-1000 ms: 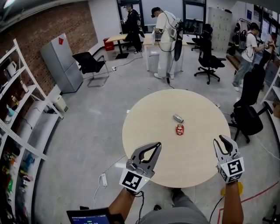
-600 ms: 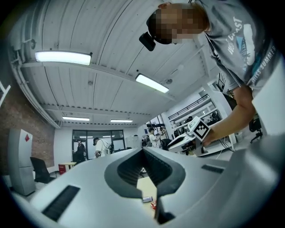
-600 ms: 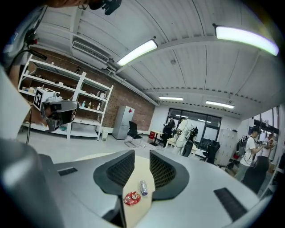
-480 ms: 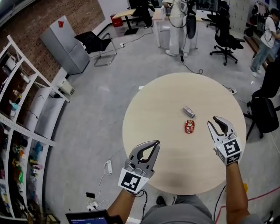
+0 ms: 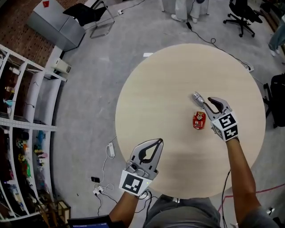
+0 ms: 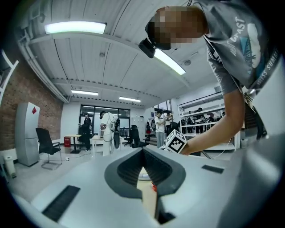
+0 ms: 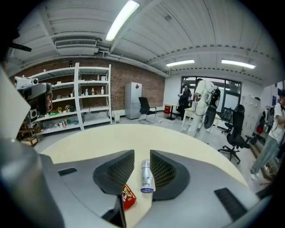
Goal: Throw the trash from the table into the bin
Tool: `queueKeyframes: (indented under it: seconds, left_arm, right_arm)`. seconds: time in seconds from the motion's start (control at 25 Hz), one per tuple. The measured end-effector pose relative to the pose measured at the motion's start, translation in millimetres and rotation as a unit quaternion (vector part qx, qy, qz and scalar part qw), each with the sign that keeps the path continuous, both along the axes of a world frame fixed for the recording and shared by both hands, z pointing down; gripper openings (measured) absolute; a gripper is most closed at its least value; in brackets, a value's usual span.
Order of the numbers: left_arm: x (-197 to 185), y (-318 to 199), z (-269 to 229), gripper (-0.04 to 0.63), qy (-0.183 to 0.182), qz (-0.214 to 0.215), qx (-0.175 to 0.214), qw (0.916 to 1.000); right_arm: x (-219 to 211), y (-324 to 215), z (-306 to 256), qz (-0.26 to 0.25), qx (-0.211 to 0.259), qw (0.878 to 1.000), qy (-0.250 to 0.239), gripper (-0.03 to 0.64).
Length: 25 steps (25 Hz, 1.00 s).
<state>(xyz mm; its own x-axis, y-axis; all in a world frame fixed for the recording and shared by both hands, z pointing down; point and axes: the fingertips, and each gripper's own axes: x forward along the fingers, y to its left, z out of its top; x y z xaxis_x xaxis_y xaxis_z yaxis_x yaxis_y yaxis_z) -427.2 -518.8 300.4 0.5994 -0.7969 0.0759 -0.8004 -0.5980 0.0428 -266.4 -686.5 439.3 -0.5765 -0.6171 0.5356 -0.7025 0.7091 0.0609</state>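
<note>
Table (image 5: 151,89) had can (image 7: 146,176) and red packet (image 5: 198,120) on it, nothing binned yet; right gripper (image 7: 142,154) jaws spread around can, left gripper (image 5: 156,142) jaws together.

The left tongs (image 5: 156,142) and the right tongs (image 5: 202,99) are grey plastic with black insides. Each has a white cube (image 5: 133,183) with black square marks. The person wears a grey short-sleeved T-shirt (image 5: 187,217). A thin black cable (image 5: 225,187) hangs by the right arm.

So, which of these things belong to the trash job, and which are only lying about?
For the job:
silver can
red packet
round table
I cannot make out a bin.

Only lying about:
power strip on the floor
shelves
grey cabinet
black chair
</note>
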Motion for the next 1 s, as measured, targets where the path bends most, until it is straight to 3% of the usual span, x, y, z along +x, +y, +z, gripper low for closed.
queueKeyframes:
  seconds: [0.16,0.4,0.8,1.0]
  left_arm:
    - [1.7,-11.4,33.9,0.041,-0.005,-0.006,-0.030,0.9995]
    - [-2.4,-13.0,60.1,0.041,-0.005,-0.013,-0.054,0.9985]
    - [-4.6,3.3,53.8,0.041,-0.005,-0.010,-0.051,0.9986]
    - [-18.8,15.6,43.7,0.041,-0.011,-0.018,-0.044,0.9988]
  right_arm:
    - [-8.1,-25.5,59.3,-0.014,-0.044,0.999,0.026,0.146]
    - [-4.2,-42.9,118.0,-0.008,-0.082,0.995,0.060,0.149]
    - [-2.4,-41.6,149.1,0.007,-0.118,0.991,0.060,0.173]
    - [-6.5,-35.1,128.1,0.000,-0.092,0.994,0.058,0.173]
